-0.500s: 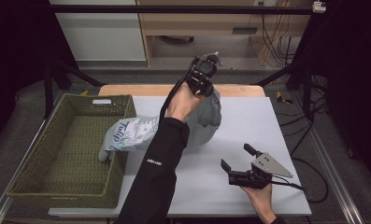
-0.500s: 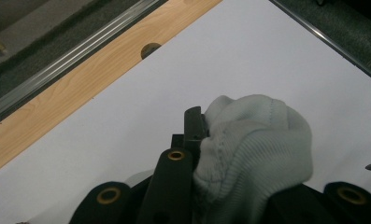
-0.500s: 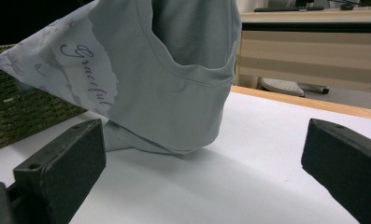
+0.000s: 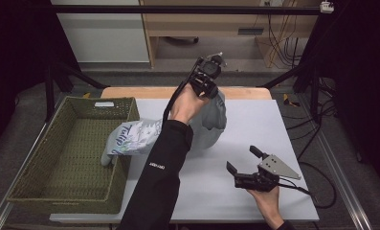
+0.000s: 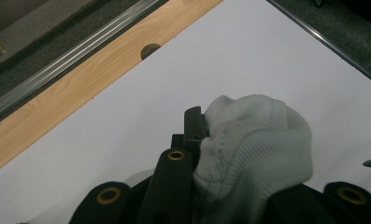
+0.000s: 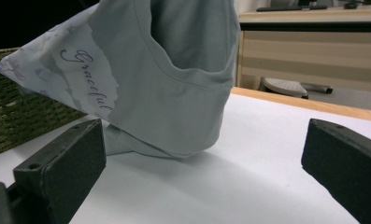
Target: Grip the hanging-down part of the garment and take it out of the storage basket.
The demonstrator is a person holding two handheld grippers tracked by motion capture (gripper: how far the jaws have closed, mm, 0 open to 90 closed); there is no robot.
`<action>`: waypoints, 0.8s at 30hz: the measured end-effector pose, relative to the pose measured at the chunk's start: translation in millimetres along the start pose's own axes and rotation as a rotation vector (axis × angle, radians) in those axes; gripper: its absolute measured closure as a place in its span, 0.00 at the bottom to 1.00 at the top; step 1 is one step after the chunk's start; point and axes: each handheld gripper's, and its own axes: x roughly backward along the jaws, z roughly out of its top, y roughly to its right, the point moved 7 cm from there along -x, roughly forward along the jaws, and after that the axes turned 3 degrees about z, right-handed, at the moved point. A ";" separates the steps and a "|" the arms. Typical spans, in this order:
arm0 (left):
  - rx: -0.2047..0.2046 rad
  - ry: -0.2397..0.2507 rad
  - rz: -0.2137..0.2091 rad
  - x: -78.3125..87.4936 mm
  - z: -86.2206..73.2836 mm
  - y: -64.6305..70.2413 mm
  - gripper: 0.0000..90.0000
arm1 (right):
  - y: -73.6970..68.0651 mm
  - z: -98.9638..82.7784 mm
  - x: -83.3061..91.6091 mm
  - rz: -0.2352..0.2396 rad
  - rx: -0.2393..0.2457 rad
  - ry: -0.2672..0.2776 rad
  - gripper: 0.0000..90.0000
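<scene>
A pale grey garment [image 4: 210, 123] hangs from my left gripper [image 4: 207, 80], which is held high over the back of the white table [image 4: 273, 120]. Its jaws are shut on a bunched ribbed edge of the cloth [image 5: 253, 144]. The garment's printed part [image 4: 130, 138] drapes sideways onto the rim of the green woven basket [image 4: 44, 158], and its lower fold rests on the table. My right gripper [image 4: 240, 158] stands open near the front right, nothing between its jaws, pointing at the hanging garment [image 6: 174, 70] a short way ahead.
The basket takes up the left side, with a white label [image 4: 104, 103] on its far rim. A wooden strip [image 4: 130, 92] with a hole [image 5: 150, 49] runs along the table's back edge. Cables [image 4: 317, 191] trail off the right edge.
</scene>
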 end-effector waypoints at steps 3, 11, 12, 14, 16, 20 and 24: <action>0.000 0.000 0.001 -0.2 0.1 -0.1 0.93 | -1.8 7.5 -3.3 0.001 0.037 0.016 0.00; -0.005 -0.002 0.001 0.5 0.3 -0.2 0.93 | -7.2 18.0 -12.4 0.016 0.029 0.024 0.00; -0.003 -0.002 0.000 0.4 0.2 -0.4 0.93 | -7.5 19.2 -14.1 0.019 0.033 0.032 0.00; -0.003 -0.001 0.000 0.3 0.2 -0.6 0.93 | -7.9 20.7 -18.6 0.019 0.035 0.025 0.00; -0.012 -0.008 0.000 0.1 -0.3 -0.4 0.93 | -9.7 22.9 -23.0 0.023 0.032 0.031 0.00; -0.010 -0.007 -0.005 -0.8 -1.0 -0.1 0.93 | -12.9 27.4 -32.9 0.028 0.038 0.034 0.00; -0.010 -0.011 -0.005 -0.3 -1.9 -1.3 0.93 | -15.3 30.0 -43.6 0.028 0.046 0.026 0.00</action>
